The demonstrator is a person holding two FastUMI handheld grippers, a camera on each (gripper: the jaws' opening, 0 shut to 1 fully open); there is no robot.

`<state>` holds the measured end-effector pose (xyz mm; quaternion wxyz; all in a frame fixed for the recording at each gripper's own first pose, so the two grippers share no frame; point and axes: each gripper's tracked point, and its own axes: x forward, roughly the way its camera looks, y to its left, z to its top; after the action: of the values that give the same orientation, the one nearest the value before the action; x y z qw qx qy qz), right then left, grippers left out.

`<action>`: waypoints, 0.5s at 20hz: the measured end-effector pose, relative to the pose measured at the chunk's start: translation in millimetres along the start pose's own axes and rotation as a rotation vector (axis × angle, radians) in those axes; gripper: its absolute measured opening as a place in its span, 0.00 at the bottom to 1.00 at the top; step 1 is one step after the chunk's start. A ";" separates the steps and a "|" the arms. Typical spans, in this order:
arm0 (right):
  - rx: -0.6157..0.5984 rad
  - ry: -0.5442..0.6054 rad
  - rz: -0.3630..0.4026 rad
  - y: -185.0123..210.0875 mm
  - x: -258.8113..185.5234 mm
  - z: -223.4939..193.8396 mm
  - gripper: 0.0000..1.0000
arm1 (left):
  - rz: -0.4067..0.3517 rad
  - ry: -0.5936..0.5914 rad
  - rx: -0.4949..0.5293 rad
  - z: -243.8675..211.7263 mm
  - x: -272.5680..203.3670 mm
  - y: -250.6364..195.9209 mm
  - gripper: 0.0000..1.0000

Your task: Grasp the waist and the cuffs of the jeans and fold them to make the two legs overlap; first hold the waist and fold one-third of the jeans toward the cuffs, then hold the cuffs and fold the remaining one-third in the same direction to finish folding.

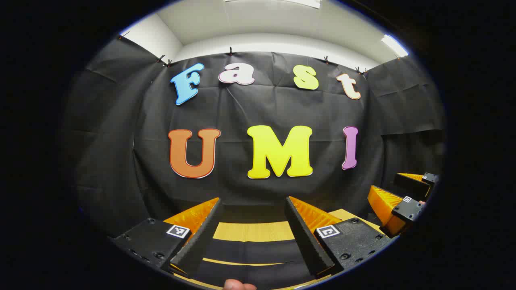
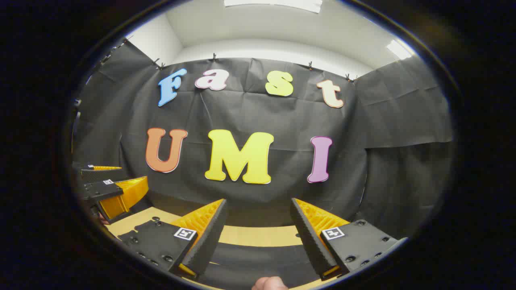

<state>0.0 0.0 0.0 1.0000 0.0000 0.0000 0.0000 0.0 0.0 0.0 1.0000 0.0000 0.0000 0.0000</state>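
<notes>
Evidently both tools are held level and raised, aimed at the booth wall and not down at any garment, which reads as a ready pose with no fold begun. The left gripper [image 1: 254,237] has its jaws spread wide with nothing between them, and the right gripper [image 2: 258,237] stands the same way, apart and empty. Each is seen from the other's side too, near it, fingers parted. Below the fingers lies a tan table [image 1: 252,231] with a dark sheet [image 1: 250,251] on it; whether that is the jeans I cannot tell.
</notes>
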 end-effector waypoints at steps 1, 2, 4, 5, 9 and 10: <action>-0.001 0.002 -0.002 -0.8 1.7 -0.8 0.97 | 0.003 -0.001 0.001 1.1 0.4 1.3 0.98; 0.002 0.004 -0.001 -1.2 2.5 -1.8 0.97 | 0.005 -0.002 0.001 1.1 -0.2 0.9 0.98; -0.003 0.005 -0.003 -2.1 4.9 -2.8 0.96 | 0.010 0.006 -0.002 -2.0 2.9 1.5 1.00; -0.011 0.006 -0.003 -2.5 6.0 -3.2 0.96 | 0.014 0.010 -0.003 -2.9 3.0 2.6 1.00; -0.010 -0.001 0.017 3.5 10.1 -1.0 0.95 | 0.018 0.010 0.000 -0.6 3.8 2.7 0.98; -0.008 -0.004 0.022 5.1 10.5 -0.9 0.95 | 0.020 0.010 0.003 -1.7 4.2 1.5 0.98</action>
<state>10.5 5.1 -0.9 0.9999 -0.0040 -0.0018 0.0110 4.2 1.5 -1.7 0.9999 0.0016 0.0052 0.0099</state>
